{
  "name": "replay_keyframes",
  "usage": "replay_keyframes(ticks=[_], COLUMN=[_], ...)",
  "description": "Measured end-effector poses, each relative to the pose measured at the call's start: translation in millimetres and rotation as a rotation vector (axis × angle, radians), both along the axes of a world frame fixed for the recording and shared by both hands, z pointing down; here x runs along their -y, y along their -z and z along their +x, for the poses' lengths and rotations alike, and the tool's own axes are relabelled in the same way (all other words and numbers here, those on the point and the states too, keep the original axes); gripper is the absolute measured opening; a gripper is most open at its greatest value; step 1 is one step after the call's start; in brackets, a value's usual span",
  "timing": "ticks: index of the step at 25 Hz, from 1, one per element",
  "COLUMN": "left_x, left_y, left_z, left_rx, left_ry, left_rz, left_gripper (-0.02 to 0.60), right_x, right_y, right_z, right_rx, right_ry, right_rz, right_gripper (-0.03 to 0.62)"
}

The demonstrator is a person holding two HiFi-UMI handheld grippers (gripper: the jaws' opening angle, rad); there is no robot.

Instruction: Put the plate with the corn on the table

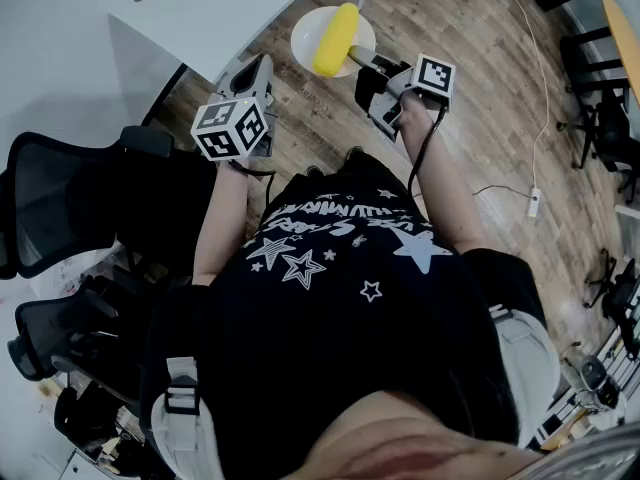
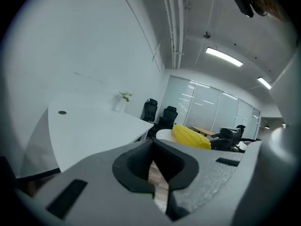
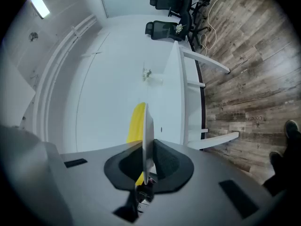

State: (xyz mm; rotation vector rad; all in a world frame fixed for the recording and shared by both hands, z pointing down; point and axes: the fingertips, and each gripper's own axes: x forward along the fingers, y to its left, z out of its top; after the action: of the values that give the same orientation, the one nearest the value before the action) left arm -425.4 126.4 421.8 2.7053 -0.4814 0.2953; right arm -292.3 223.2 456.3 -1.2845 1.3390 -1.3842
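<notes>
yellow corn (image 1: 335,38) tops the white plate (image 1: 305,30) whose rim the right gripper (image 3: 146,149) pinches, edge-on in its view; left gripper (image 2: 153,147) closed.

- Head view: corn (image 1: 335,38) covered the middle of plate (image 1: 303,26); plate's near rim was hidden under right gripper (image 1: 372,65).
- Right gripper view: plate (image 3: 147,131) showed edge-on only, and corn (image 3: 136,121) sat mostly behind it and the jaws.
- Left gripper view: plate (image 2: 164,134) was a sliver behind corn (image 2: 190,137).
- Table (image 1: 200,8) was cut off by the top edge.
- Chair (image 1: 60,198) was cut off at the left edge.
</notes>
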Motion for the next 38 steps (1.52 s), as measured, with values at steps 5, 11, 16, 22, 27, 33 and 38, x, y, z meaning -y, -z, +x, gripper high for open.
replay_keyframes(ticks=[5,11,16,22,27,33,38], left_x=[-4.0,-1.3,2.8,3.2,4.2,10.8,40.2], left_y=[-1.8,-8.5,-14.4,-20.3,-18.6,-18.9,-7.8], left_z=[3.1,3.4,2.8,2.9,6.1,31.3,93.5], left_rx=[0.009,0.032,0.036,0.036,0.023,0.033,0.041], left_ry=[-0.021,-0.027,-0.028,-0.046,-0.051,-0.026,0.034], left_rz=[0.004,0.009,-0.009,-0.030,-0.025,-0.016,0.000], left_gripper=[0.006,0.006,0.006,0.006,0.006,0.006,0.006], right_x=[-1.7,-2.6,2.5,3.7,4.1,18.5,50.9], right_y=[-3.8,-12.5,-11.6,-7.6,-6.6,-6.9,-1.3], right_z=[0.4,0.6,0.1,0.3,5.8,37.9,106.7], right_rx=[0.011,0.026,0.017,0.010,0.001,0.006,0.027], right_ry=[-0.016,-0.019,-0.006,-0.009,-0.018,0.011,0.060], right_rz=[-0.016,-0.038,-0.034,-0.028,-0.026,-0.003,0.014], right_gripper=[0.025,0.025,0.025,0.025,0.025,0.026,0.026])
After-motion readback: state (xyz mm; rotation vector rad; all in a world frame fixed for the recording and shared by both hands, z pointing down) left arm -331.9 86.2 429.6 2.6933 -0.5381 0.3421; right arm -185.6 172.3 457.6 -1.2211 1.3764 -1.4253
